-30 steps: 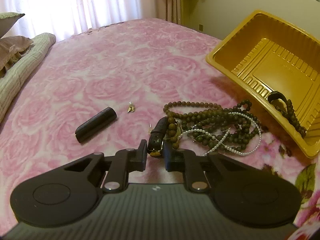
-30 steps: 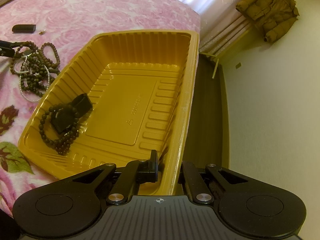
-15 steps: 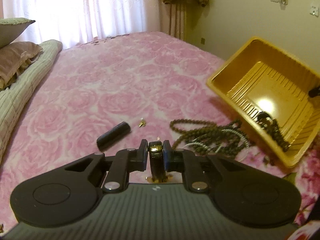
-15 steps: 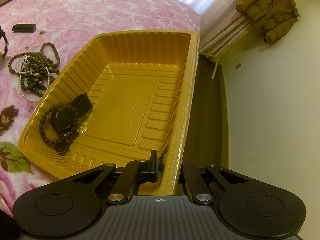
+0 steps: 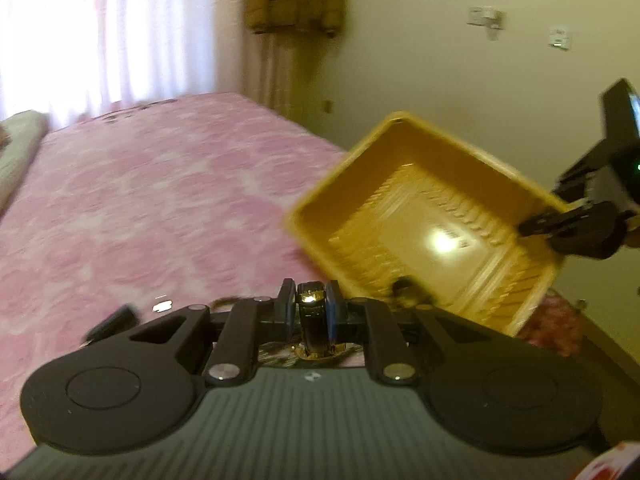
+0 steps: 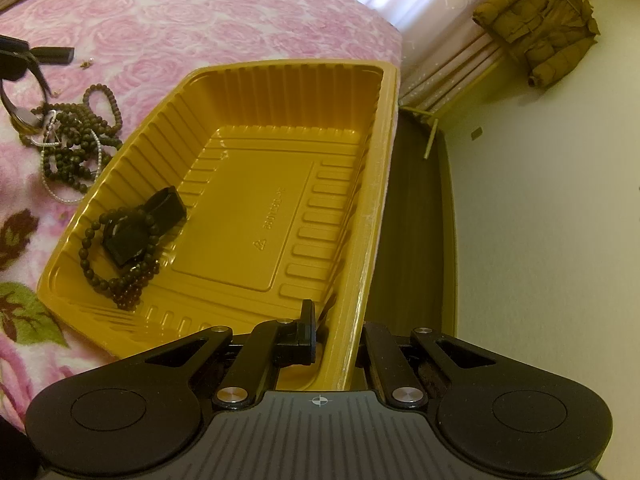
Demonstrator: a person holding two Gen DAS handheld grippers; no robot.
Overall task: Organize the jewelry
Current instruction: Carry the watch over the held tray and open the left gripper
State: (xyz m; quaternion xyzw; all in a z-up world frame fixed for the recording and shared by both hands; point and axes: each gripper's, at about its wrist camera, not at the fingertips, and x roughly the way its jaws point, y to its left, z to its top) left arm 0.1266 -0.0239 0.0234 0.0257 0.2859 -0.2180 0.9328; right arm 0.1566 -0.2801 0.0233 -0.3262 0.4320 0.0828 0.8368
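watch (image 5: 311,312) clamped in left view, bead pile (image 6: 76,148) right view only

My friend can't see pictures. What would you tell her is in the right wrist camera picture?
The right gripper pinches the near rim of a yellow tray tilted up on a pink rose bedspread. Inside the tray lie a dark bead bracelet and a black watch. Beside it on the bed sits a tangle of bead necklaces.

Pink rose bedspread (image 6: 200,20) under yellow tray (image 6: 384,184), tangled bead strings (image 6: 76,140).
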